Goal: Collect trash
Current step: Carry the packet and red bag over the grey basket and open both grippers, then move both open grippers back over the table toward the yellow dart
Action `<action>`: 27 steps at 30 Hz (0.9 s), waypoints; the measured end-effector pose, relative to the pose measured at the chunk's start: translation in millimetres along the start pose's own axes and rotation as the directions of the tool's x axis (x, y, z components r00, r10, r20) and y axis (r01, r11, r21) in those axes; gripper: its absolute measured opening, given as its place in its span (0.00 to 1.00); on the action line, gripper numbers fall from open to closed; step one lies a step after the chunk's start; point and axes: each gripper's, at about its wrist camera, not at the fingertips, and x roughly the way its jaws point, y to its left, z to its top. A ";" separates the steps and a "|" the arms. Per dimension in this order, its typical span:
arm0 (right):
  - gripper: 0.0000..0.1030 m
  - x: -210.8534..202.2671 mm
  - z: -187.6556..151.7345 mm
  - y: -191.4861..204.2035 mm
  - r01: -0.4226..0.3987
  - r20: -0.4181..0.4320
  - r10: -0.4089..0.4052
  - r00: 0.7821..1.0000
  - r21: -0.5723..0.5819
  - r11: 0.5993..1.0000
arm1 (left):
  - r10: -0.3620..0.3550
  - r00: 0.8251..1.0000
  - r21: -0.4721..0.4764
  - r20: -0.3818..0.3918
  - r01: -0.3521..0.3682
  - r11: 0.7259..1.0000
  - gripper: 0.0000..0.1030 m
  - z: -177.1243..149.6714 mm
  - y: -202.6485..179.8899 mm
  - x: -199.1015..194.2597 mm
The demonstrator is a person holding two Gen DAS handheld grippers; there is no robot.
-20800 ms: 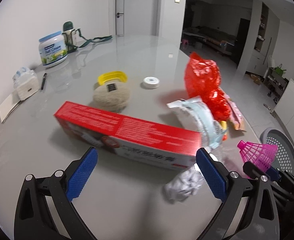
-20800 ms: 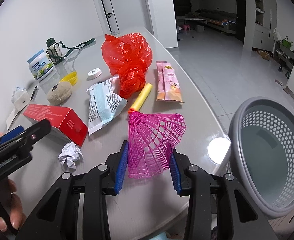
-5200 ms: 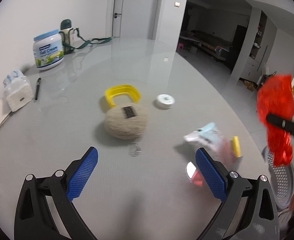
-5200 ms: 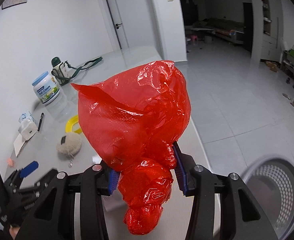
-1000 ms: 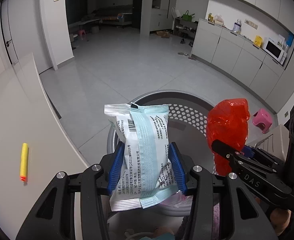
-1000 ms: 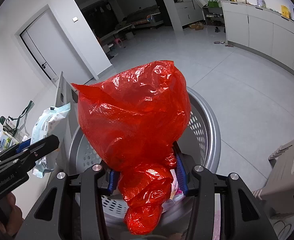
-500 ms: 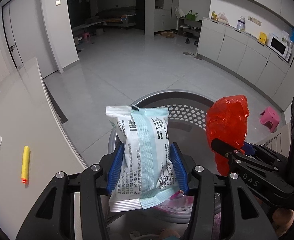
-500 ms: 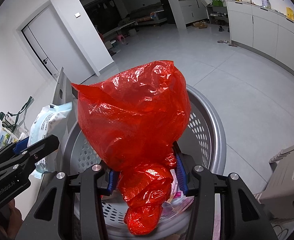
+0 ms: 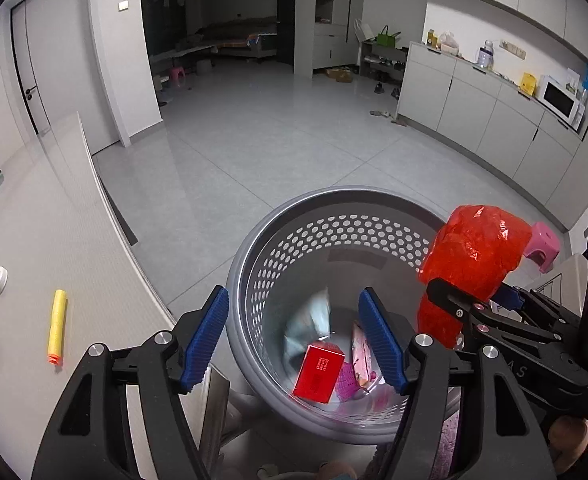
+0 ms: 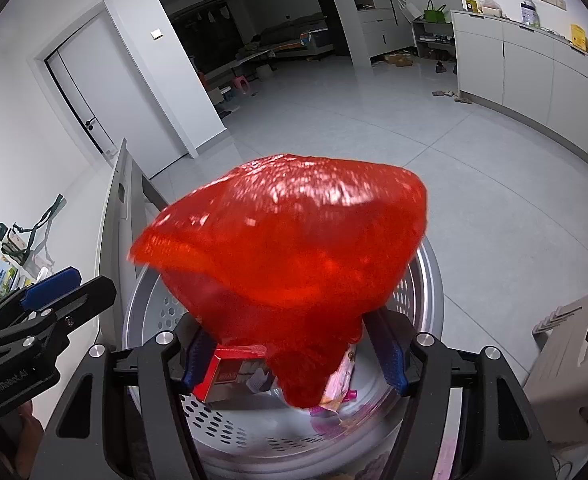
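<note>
Both grippers just released, red bag (image 10: pixel 285 248) dropping into basket (image 9: pixel 294 232), red box (image 9: pixel 318 372) inside.

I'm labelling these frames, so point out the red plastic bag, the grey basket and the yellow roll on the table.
red plastic bag (image 10: pixel 285 240): right wrist view, middle of its bulging body.
grey basket (image 9: pixel 294 220): left wrist view, perforated far wall.
yellow roll (image 9: pixel 57 326): left wrist view, middle of its length.

Above the grey basket (image 9: pixel 249 276), the left gripper (image 9: pixel 294 336) is hanging with jaws just opened and empty; a pale packet (image 9: pixel 310 320) is lying blurred inside beside a red box (image 9: pixel 318 372), while the right gripper (image 9: pixel 472 300) is carrying a red bag (image 9: pixel 474 252) over its rim.
</note>
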 end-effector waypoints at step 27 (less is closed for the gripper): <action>0.79 -6.8 -9.9 -3.0 0.058 0.029 -0.058 0.998 0.000 0.998 | 0.021 1.000 -0.039 0.022 -0.020 0.999 0.78 0.9 12.4 -3.3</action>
